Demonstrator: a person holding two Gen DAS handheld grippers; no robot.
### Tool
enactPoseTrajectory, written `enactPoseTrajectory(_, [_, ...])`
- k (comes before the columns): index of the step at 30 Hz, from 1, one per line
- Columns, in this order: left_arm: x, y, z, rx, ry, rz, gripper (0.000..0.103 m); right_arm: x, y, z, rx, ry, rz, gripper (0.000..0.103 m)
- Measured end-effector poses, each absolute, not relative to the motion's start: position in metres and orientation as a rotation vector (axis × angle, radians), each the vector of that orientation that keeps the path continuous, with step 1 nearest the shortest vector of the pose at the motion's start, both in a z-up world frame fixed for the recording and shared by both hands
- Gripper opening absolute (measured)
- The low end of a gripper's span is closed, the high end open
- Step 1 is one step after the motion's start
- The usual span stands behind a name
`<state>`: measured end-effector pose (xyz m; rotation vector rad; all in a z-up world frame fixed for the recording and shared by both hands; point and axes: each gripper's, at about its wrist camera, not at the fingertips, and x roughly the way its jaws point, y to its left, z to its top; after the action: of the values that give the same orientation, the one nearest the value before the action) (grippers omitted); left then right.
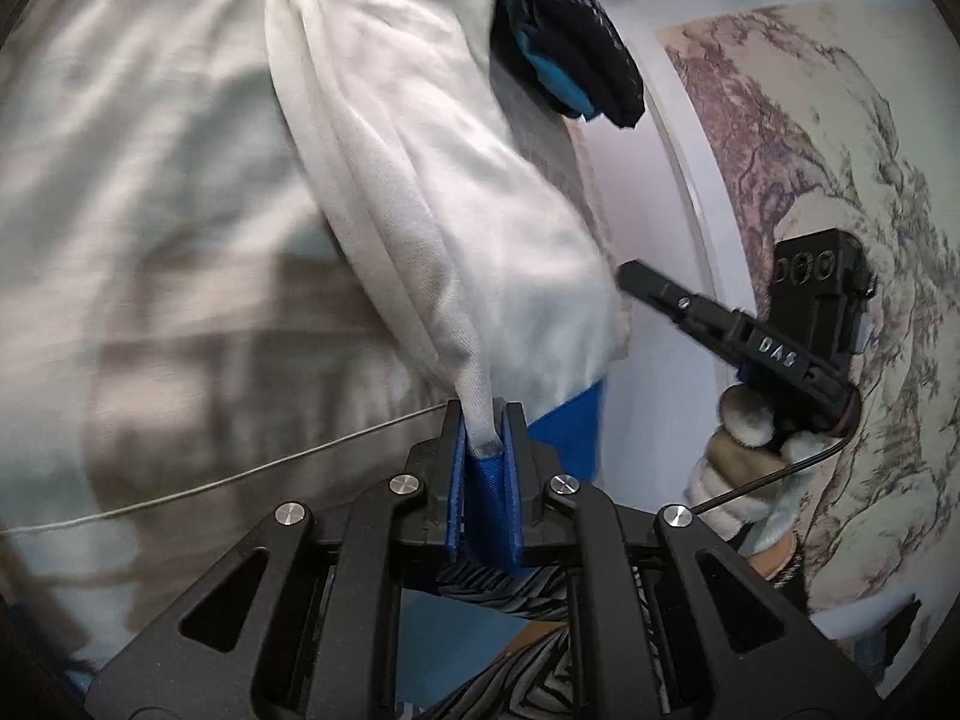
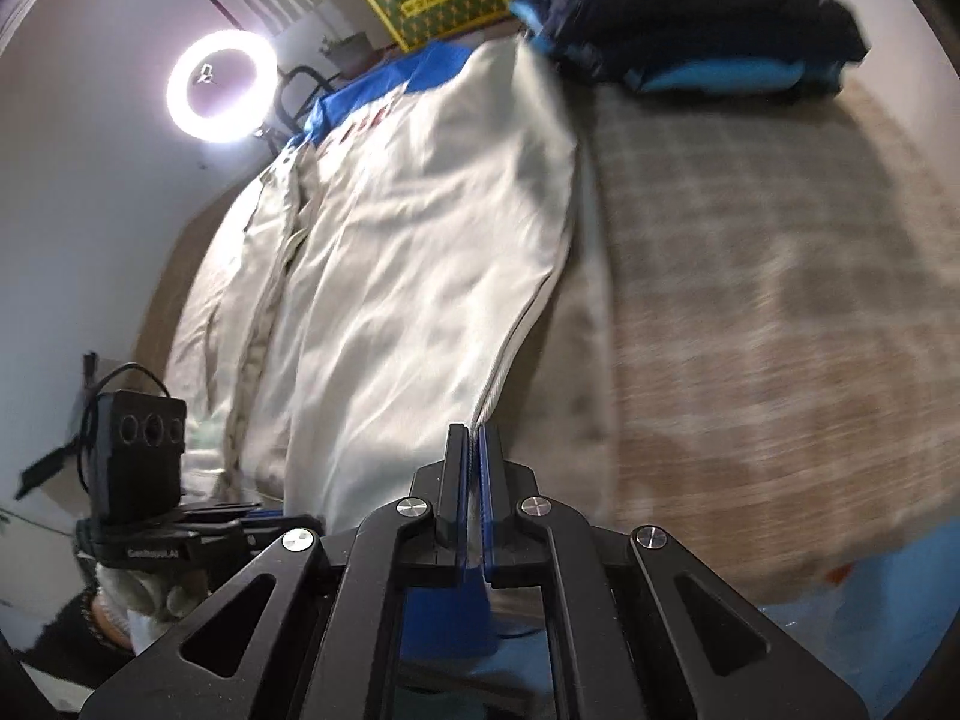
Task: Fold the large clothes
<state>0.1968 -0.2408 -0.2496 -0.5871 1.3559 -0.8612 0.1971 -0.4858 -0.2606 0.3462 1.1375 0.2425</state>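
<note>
Two tools, both black with blue pads. Left tool (image 1: 483, 420) nearly closed, pinching a bunched fold of one large cream garment (image 1: 432, 192) where the cream cloth meets a ribbed blue band; soft matte cotton, rising in thick rounded folds up and away from the pads. Right tool (image 2: 474, 444) clamped tight on the same garment's thin seamed edge, the cream body (image 2: 390, 252) spreading flat ahead and to the left, ending in a blue collar strip at the far end. One bed under the cloth, covered in a beige checked sheet (image 2: 750, 300) right of the right tool. One folded stack of dark navy and bright blue clothing (image 2: 708, 30) far ahead, to the right. One glowing ring light (image 2: 222, 87) far ahead on the left. One white-gloved hand (image 1: 744, 462) right of the left tool, gripping the other tool's handle.
</note>
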Motion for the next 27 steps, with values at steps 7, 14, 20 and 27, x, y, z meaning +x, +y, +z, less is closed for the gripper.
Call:
enactPoseTrajectory(7, [0.195,-0.247,-0.264,-0.567,1.377,-0.851,0.009,0.197,-0.527,-0.278,0.430,1.156,0.158,0.001])
enactPoseTrajectory(14, [0.191,-0.240,-0.265,-0.563,1.375,-0.845,0.009,0.206,-0.527,-0.298,0.573,1.196,0.282,0.007])
enactPoseTrajectory(20, [0.192,-0.243,-0.267,-0.568,1.379,-0.837,0.009,0.211,-0.500,-0.311,0.490,1.270,0.321,0.032])
enactPoseTrajectory(27, [0.192,-0.242,-0.269,-0.568,1.379,-0.837,0.009,0.217,-0.484,-0.325,0.420,1.323,0.304,0.005])
